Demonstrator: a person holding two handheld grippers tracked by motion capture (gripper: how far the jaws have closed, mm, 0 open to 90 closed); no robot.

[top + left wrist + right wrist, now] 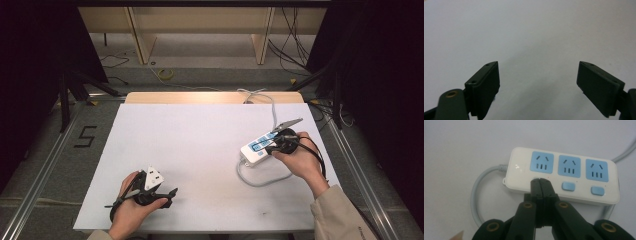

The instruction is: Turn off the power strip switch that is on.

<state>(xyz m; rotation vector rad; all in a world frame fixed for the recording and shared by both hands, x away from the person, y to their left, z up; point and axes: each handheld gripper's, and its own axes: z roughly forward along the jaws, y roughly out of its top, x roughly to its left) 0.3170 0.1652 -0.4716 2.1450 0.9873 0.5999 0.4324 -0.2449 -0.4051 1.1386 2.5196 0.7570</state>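
Near the table's right edge, the right tongs [540, 180], pressed together, bear on the power strip [564, 175]'s end switch. Push straight down, squarely, so the tip won't slip. Left tongs [537, 82] wait apart.

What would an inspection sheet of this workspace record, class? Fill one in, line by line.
Surface: white table top, bare in the middle.
Job's things: white power strip with three blue sockets and blue switches.
Clutter: nothing seen.
Grippers: right tongs shut, tips at the strip's first switch; left tongs open over bare surface.
Cables: grey strip cord loops beside the strip.
Surroundings: wooden frame, loose wires on the floor.
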